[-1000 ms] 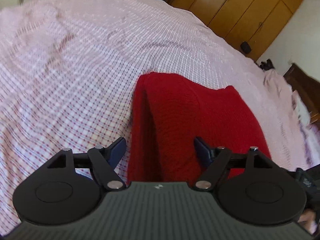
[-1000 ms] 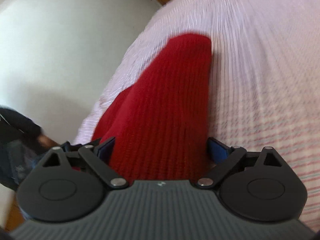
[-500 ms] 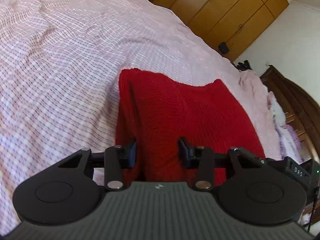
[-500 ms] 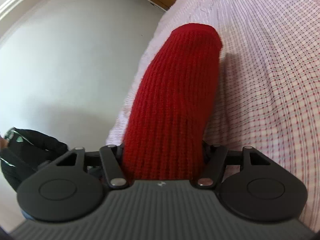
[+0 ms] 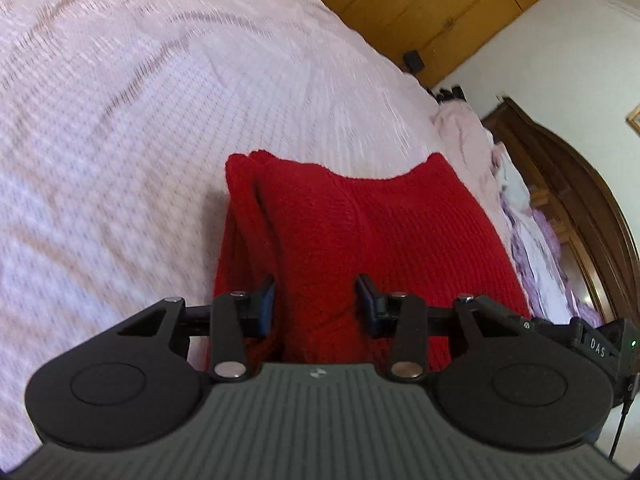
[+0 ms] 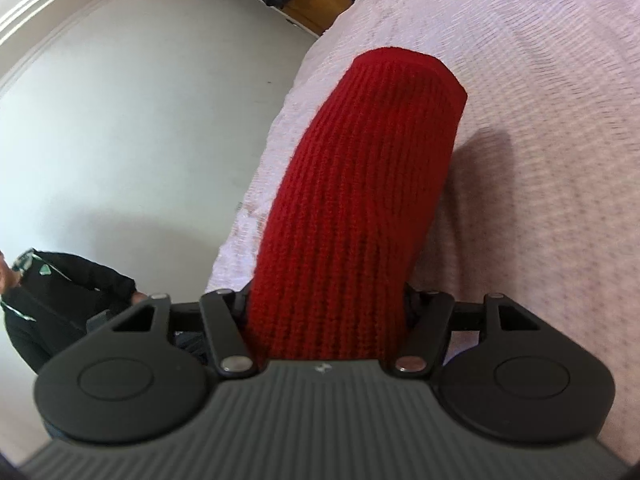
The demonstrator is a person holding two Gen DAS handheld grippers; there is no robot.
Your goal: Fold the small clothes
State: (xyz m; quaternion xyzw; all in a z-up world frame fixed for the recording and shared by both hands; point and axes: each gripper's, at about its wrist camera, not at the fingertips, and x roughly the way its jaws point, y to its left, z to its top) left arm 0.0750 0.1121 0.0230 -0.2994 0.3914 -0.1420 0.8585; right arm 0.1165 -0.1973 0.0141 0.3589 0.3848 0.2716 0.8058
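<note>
Item: red knitted garment (image 5: 360, 232), small, ribbed, already doubled on itself. Location: raised off the bed (image 5: 140, 100), near its edge, held by one end in each claw; the far end hangs toward the checked pink bedcover and, in the right wrist view, casts a shadow on it, so that part seems clear of the bed.

Left claw (image 5: 316, 304): jaws drawn in partway, blue pads pressing a bunched thickness of knit from both sides. Grip sits just inside one edge, apparently to keep the layers together while carried.

Right claw (image 6: 326, 312): jaws set wider, closed round a thick rolled or folded band of the same garment (image 6: 360, 200); pads hidden by the knit. The wide hold suits the bulk.

Purpose, judged: a two-point hold keeps the piece taut and level for laying over in the next fold.

Surroundings: wooden wardrobe (image 5: 420, 8) beyond the bed; dark headboard (image 5: 580, 200) at right; pale floor (image 6: 140, 120) beside the bed; a person's dark sleeve (image 6: 60, 292) at lower left.
</note>
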